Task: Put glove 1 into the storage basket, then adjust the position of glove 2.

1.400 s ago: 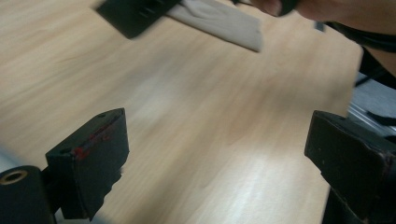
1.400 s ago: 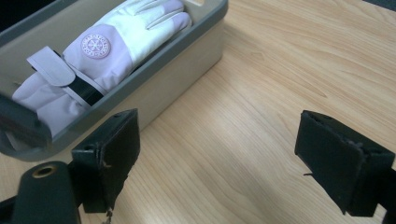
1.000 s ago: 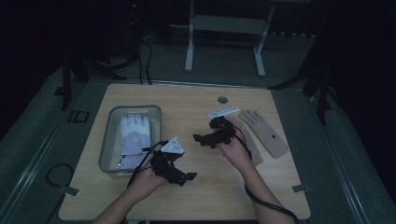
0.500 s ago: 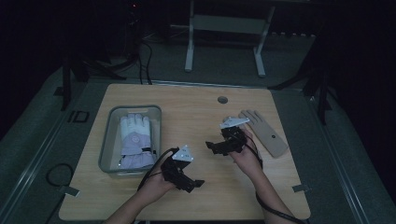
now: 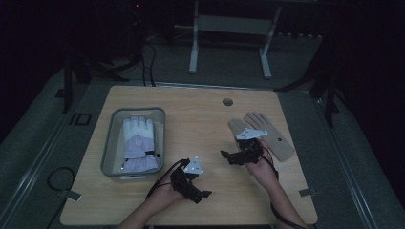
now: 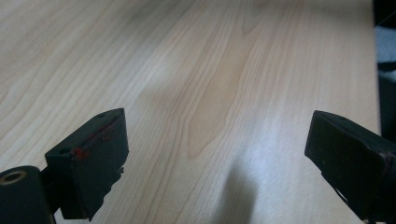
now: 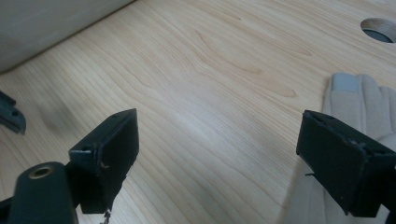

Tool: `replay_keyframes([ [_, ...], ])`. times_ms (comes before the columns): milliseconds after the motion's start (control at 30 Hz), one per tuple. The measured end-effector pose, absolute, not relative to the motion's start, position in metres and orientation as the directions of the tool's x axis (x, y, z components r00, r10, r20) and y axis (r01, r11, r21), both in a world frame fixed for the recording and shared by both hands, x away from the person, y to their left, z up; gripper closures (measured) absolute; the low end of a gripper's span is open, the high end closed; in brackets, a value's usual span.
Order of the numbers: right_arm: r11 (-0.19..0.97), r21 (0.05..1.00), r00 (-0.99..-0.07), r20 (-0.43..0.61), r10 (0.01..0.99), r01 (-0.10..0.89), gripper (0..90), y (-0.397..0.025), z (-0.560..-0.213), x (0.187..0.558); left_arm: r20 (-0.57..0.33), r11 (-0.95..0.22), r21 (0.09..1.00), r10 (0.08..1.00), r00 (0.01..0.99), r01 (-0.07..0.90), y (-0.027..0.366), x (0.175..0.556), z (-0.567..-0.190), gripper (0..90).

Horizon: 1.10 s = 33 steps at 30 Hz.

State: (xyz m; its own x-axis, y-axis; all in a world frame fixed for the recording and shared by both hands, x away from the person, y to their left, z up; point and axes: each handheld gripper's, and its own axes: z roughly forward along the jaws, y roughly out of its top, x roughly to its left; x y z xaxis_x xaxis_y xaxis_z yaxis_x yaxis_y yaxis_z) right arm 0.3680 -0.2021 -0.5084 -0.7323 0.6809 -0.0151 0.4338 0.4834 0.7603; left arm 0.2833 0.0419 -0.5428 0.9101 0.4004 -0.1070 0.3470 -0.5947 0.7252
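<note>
A beige glove (image 5: 267,136) lies flat on the right of the wooden table (image 5: 200,119). My right gripper (image 5: 227,156) hovers at the glove's left edge, pointing left, jaws wide open and empty. In the right gripper view the glove (image 7: 357,95) lies under the right jaw of that gripper (image 7: 222,128). A white and lavender glove (image 5: 138,143) rests in the grey bin (image 5: 111,143) at the left. My left gripper (image 5: 200,195) sits near the front edge, open. Bare wood lies between the jaws of the left gripper (image 6: 217,133) in its own view.
A round cable hole (image 5: 228,101) is at the table's back middle, also visible as the hole (image 7: 379,29) in the right gripper view. The bin's wall (image 7: 46,23) rises beyond bare wood. Dark floor and a metal frame (image 5: 229,28) lie behind the table.
Both grippers have drawn back toward the person and a little to the right. The right one now sits beside the beige glove. Both stay open and empty.
</note>
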Motion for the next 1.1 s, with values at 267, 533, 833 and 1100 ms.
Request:
replay_keyframes([
  [267,0.485,0.770,-0.750,-0.012,0.661,0.414,12.2,-0.214,-0.515,0.363,-0.091,-0.589,0.736,0.400,0.912,0.333,0.042,0.282,-0.553,6.1],
  [533,0.429,0.780,-0.717,0.035,0.696,0.455,10.3,-0.226,-0.511,0.363,-0.074,-0.584,0.746,0.405,0.911,0.320,0.046,0.281,-0.557,6.1],
  [833,0.407,0.790,-0.662,-0.001,0.750,0.459,14.0,-0.244,-0.507,0.373,-0.073,-0.596,0.737,0.397,0.915,0.318,0.048,0.280,-0.561,6.1],
  [1100,0.344,0.776,-0.552,0.005,0.834,0.528,19.8,-0.268,-0.504,0.395,-0.083,-0.579,0.748,0.404,0.911,0.325,0.050,0.279,-0.562,6.1],
])
